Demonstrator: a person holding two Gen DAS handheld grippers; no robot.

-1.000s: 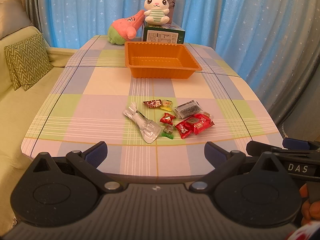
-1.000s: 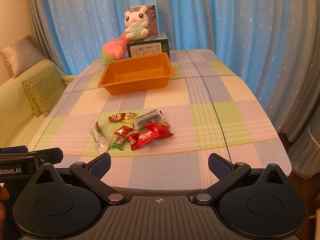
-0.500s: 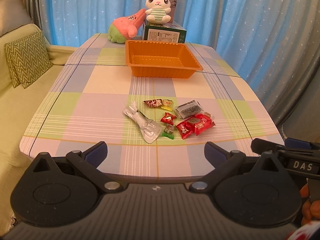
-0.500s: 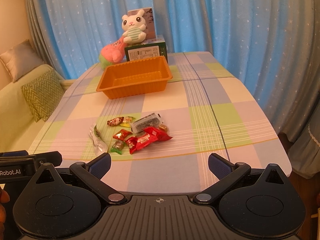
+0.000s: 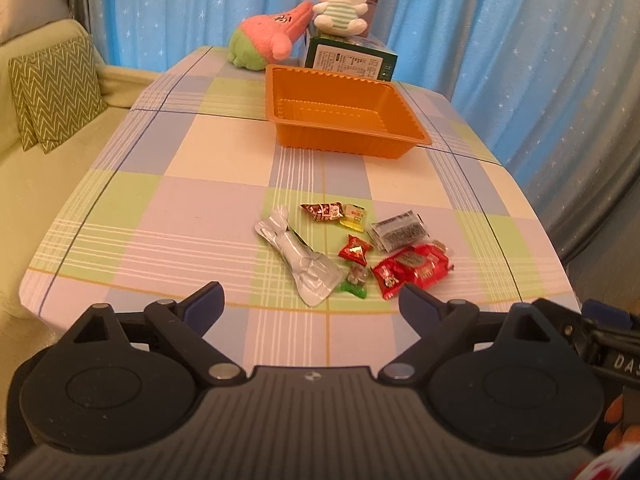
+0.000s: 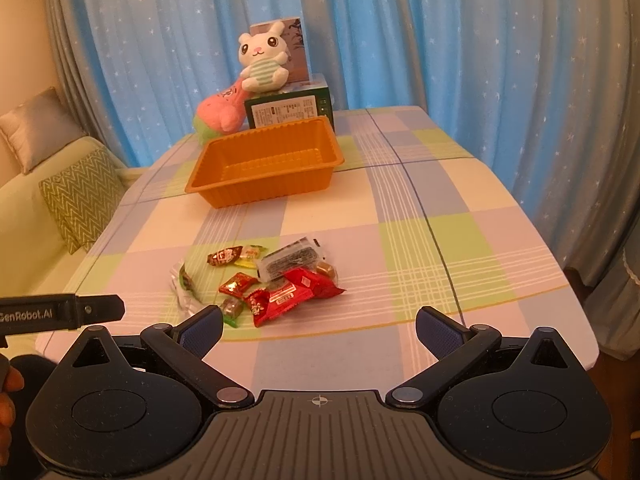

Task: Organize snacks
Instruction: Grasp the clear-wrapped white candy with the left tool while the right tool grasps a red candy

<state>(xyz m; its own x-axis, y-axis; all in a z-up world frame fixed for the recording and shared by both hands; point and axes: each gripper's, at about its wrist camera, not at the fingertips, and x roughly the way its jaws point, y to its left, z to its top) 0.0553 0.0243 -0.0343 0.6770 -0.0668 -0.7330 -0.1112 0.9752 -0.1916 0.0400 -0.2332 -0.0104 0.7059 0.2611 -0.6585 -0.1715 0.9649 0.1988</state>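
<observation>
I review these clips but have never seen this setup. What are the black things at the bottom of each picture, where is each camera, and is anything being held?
No robot: a person carries one hand-held gripper per hand, each with a camera looking along its fingers. The black shapes are those tools. The left hand-held gripper has just been closing slightly but is open and holds nothing; the right hand-held gripper is open and holds nothing too. On the checked table lie wrapped snacks and a silver pouch. Beyond them sits an orange tray, nothing in it.
</observation>
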